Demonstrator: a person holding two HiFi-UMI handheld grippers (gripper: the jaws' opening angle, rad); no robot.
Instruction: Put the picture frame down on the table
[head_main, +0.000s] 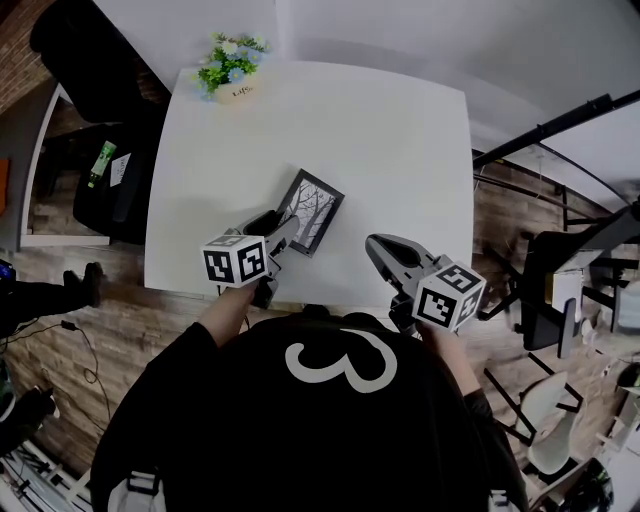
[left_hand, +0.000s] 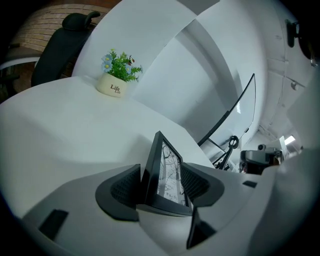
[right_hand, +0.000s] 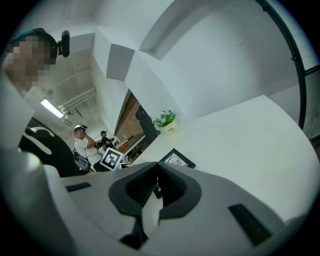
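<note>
A person in a black top works two handheld grippers over a white table. The left gripper is clamped on a black picture frame, which hangs tilted over the table's near edge, its tree print facing up and away from the person. The right gripper hovers just beside the frame, apart from it, by the same edge.

The left gripper view adds what the head view cannot: the ribbed pads press both flat sides of the frame, which stands on edge between them, glass toward the right jaw. Whether the frame's lower edge touches the table cannot be told from any view.

The right gripper view shows its own jaws only narrowly apart, a sliver of white table between them and nothing held. Beyond them it catches the frame from the side, low over the table, and the left gripper's marker cube.

A small potted plant stands at the table's far left corner, well apart from the frame; the left gripper view alone makes its white pot and blue flowers plain. A black chair sits behind that corner. Only the right gripper view takes in the room beyond, where two people stand by a brick wall.
</note>
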